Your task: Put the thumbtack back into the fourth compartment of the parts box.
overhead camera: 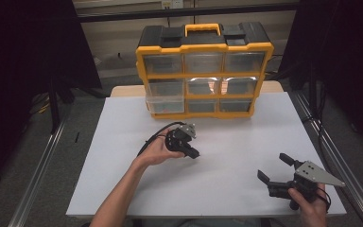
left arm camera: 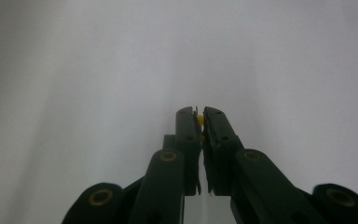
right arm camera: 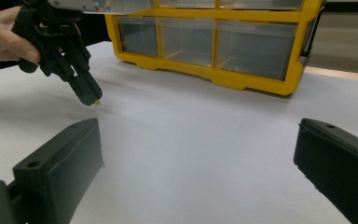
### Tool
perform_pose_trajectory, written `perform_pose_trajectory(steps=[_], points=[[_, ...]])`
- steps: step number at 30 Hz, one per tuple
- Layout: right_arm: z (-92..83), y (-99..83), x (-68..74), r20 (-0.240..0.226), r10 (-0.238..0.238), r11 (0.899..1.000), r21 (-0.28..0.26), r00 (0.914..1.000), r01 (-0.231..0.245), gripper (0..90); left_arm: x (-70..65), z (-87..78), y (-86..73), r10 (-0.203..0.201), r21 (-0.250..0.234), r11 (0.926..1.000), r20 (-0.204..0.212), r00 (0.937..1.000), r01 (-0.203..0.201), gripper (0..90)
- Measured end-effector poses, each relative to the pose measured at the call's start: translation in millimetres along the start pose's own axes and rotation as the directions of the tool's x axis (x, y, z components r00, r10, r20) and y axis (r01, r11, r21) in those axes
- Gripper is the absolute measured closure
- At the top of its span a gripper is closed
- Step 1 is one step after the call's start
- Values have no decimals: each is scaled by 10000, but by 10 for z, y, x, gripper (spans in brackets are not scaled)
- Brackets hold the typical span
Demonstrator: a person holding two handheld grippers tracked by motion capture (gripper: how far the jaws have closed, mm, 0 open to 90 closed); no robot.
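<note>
My left gripper (overhead camera: 196, 155) hangs over the middle of the white table sheet (overhead camera: 246, 137), tilted down to the right. Its jaws are shut on a small yellow piece (left arm camera: 200, 120) pinched at the tips. The right gripper view looks across at that left gripper (right arm camera: 91, 98), with the yellow piece (right arm camera: 97, 102) peeking out just above the sheet. My right gripper (overhead camera: 275, 166) rests low at the front right corner, open, with nothing between its wide-set jaws (right arm camera: 198, 135).
A yellow and black drawer organiser (overhead camera: 203, 71) with clear drawers stands at the back of the table. Its lower left drawer (overhead camera: 165, 101) is pulled out toward me. Metal rails run along both sides of the table. Dark curtains hang left and right.
</note>
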State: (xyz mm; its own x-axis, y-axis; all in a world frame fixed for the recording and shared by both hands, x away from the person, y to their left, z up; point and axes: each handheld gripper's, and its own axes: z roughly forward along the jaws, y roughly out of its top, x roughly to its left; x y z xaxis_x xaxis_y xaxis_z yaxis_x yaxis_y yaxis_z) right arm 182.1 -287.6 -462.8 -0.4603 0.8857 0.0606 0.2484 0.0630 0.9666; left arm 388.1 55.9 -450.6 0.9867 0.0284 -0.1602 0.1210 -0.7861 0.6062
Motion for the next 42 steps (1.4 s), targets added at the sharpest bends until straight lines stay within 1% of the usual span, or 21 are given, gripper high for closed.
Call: perform_pose_trajectory(steps=[4,6,9,12,13,14,15,16,18,22,23,24,27,29,31,35,36,38,39,41,42], points=[[8,1,10,-7,0,10000,-45,10000,0,8,-15,-55,-53,-114,-357,9993,-24,9999,113,854],[8,2,7,-11,10,10000,-23,10000,-10,8,-21,-85,-57,-122,-374,9992,-133,9998,117,854],[10,3,12,25,28,10000,-66,10000,-27,8,-29,-144,-52,-171,-691,9975,-315,9994,149,854],[9,4,16,5,55,10000,-39,10000,-55,8,-59,-186,-43,-246,-1221,9924,-535,9983,179,854],[9,3,13,-28,-20,10000,-15,10000,20,8,-58,-222,-33,-119,-1082,9941,-452,9989,70,854],[9,3,14,-42,-22,10000,-26,10000,22,8,-78,-214,-37,-265,-1473,9890,-705,9972,158,854],[8,3,15,-50,-16,10000,-14,10000,16,8,-81,-228,-33,-300,-1564,9875,-631,9976,198,854],[8,2,13,-38,-30,10000,-26,10000,30,8,-83,-250,-29,-321,-1504,9884,-643,9974,221,854],[6,2,11,-33,-35,10000,-42,10000,34,8,-75,-271,-34,-402,-1749,9842,-718,9966,271,853],[-4,4,13,-65,38,10000,-35,10000,-38,8,-76,-302,-44,-445,-1880,9818,-949,9945,259,853],[-5,4,11,-55,40,10000,-38,10000,-40,8,-88,-303,-44,-588,-2063,9778,-1011,9931,369,854],[-4,3,10,-44,28,10000,-44,10000,-28,8,-91,-326,-42,-581,-2013,9788,-992,9934,371,853],[-3,4,13,-50,-2,10000,-44,10000,2,8,-101,-370,-38,-487,-2151,9762,-962,9942,270,853],[-5,4,13,-58,-21,10000,-41,10000,21,8,-121,-388,-32,-566,-2307,9725,-1019,9932,317,853],[-4,4,12,-47,-25,10000,-65,10000,25,8,-131,-416,-25,-450,-2241,9744,-1133,9925,186,853],[-5,3,12,-53,-53,10000,-61,10000,53,8,-150,-457,-16,-456,-2477,9687,-1099,9929,170,854],[-5,4,14,-54,-24,10000,-50,10000,23,8,-150,-470,-16,-383,-2471,9689,-1154,9926,86,854],[-4,4,13,-51,-18,10000,-49,10000,17,8,-165,-496,-17,-502,-2489,9683,-1159,9920,199,854],[-4,5,13,-43,-4,10000,-58,10000,4,8,-165,-500,-17,-495,-2615,9650,-1169,9919,173,854],[-3,5,13,-53,-20,10000,-55,10000,19,8,-168,-526,-16,-417,-2595,9657,-1175,9922,99,854],[-3,5,12,-63,-47,10000,-77,10000,46,8,-176,-532,-16,-458,-2666,9637,-1241,9912,111,854]])
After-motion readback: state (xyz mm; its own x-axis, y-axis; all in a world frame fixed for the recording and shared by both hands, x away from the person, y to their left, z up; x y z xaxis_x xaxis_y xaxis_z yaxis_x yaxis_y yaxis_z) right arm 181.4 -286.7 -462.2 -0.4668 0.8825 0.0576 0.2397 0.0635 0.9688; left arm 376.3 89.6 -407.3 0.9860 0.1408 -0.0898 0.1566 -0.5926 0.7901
